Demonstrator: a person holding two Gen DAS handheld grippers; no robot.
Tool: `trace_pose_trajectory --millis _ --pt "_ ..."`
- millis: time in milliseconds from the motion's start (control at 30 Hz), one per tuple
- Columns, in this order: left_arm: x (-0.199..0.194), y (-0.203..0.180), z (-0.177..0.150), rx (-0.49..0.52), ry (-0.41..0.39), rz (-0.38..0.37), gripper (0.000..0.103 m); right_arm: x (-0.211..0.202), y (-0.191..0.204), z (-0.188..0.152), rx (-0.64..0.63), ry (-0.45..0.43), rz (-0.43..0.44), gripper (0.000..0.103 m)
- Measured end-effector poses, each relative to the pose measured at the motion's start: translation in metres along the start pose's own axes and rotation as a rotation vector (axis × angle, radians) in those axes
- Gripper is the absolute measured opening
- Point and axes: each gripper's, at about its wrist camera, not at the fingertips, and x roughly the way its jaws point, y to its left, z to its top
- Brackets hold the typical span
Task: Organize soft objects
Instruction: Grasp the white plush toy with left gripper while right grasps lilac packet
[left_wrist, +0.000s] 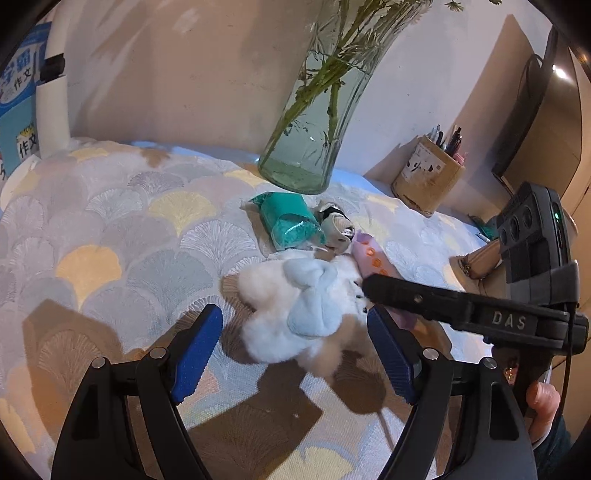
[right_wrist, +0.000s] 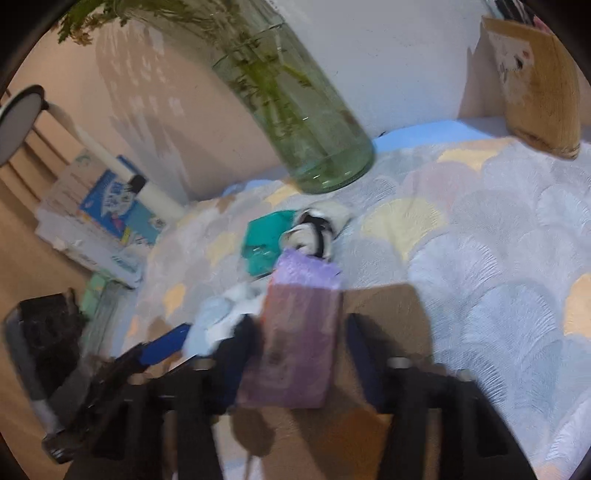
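A fluffy white and light-blue plush (left_wrist: 295, 317) lies on the patterned cloth between the blue pads of my open left gripper (left_wrist: 295, 354), which is empty. Behind it lie a teal packet (left_wrist: 290, 219), a black-and-white soft item (left_wrist: 334, 221) and a pink-purple pack (left_wrist: 373, 262). My right gripper (left_wrist: 373, 288) reaches in from the right, its fingers at the pink-purple pack. In the blurred right wrist view the pack (right_wrist: 299, 332) sits between the fingers of the right gripper (right_wrist: 299, 343); whether they are closed on it I cannot tell. The teal packet (right_wrist: 266, 236) and the black-and-white item (right_wrist: 314, 229) lie beyond.
A glass vase (left_wrist: 317, 122) with green stems stands just behind the pile; it also shows in the right wrist view (right_wrist: 306, 122). A cardboard pen holder (left_wrist: 428, 177) stands at the right rear. Books (left_wrist: 18, 92) and a white lamp post (left_wrist: 53, 92) are at far left.
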Motion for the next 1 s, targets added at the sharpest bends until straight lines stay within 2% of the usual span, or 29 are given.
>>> trace_pose_trajectory --millis 67,100,133,200,267,300,400,433,467,500,567,667,733,767,833,900,933,1000 --pt "-0.001 0.0 0.0 0.006 -0.003 -0.003 0.079 -0.007 0.0 -0.004 -0.01 -0.004 -0.03 0.04" --pt "0.0 -0.001 0.0 0.009 -0.003 -0.003 0.079 -0.014 0.001 -0.007 -0.033 -0.018 -0.078 0.04" --pt "0.0 -0.002 -0.001 0.012 -0.001 -0.003 0.079 -0.022 0.004 -0.008 -0.068 -0.042 -0.159 0.04" --pt "0.001 -0.003 -0.001 0.017 0.005 0.001 0.079 -0.037 0.014 -0.013 -0.175 -0.081 -0.39 0.04" --pt "0.003 -0.003 -0.001 0.017 0.012 0.009 0.079 -0.04 0.018 -0.019 -0.245 -0.094 -0.517 0.04" --pt "0.004 -0.004 -0.001 0.018 0.018 0.016 0.079 -0.037 0.015 -0.024 -0.264 -0.074 -0.528 0.04" --pt "0.004 -0.004 -0.002 0.022 0.019 0.036 0.079 -0.023 -0.002 -0.03 -0.21 -0.023 -0.452 0.041" --pt "0.003 -0.004 -0.002 0.021 0.013 0.041 0.079 -0.026 0.0 -0.028 -0.217 -0.033 -0.451 0.042" --pt "0.002 -0.004 -0.002 0.018 0.006 0.047 0.079 -0.032 0.001 -0.026 -0.214 -0.047 -0.445 0.055" --pt "0.001 -0.005 -0.002 0.018 0.002 0.056 0.079 -0.04 0.0 -0.025 -0.204 -0.082 -0.423 0.076" --pt "0.001 -0.01 -0.001 0.029 0.006 0.069 0.079 -0.05 -0.004 -0.026 -0.173 -0.12 -0.399 0.095" --pt "0.004 -0.024 0.003 0.051 0.029 0.06 0.084 -0.056 -0.022 -0.023 -0.091 -0.115 -0.35 0.095" --pt "0.012 -0.037 0.007 0.107 0.043 0.112 0.097 -0.046 -0.04 -0.022 -0.004 -0.05 -0.312 0.095" --pt "0.019 -0.043 0.009 0.133 0.055 0.143 0.097 -0.047 -0.043 -0.021 0.005 -0.057 -0.295 0.095" --pt "0.034 -0.047 0.012 0.16 0.105 0.171 0.097 -0.049 -0.041 -0.022 0.001 -0.072 -0.285 0.095" --pt "0.042 -0.044 0.01 0.148 0.097 0.196 0.095 -0.043 -0.037 -0.022 -0.024 -0.059 -0.316 0.096" --pt "0.044 -0.042 0.008 0.141 0.103 0.213 0.087 -0.041 -0.034 -0.024 -0.042 -0.056 -0.33 0.096" --pt "0.043 -0.041 0.007 0.149 0.091 0.237 0.08 -0.034 -0.027 -0.025 -0.092 -0.043 -0.367 0.096"
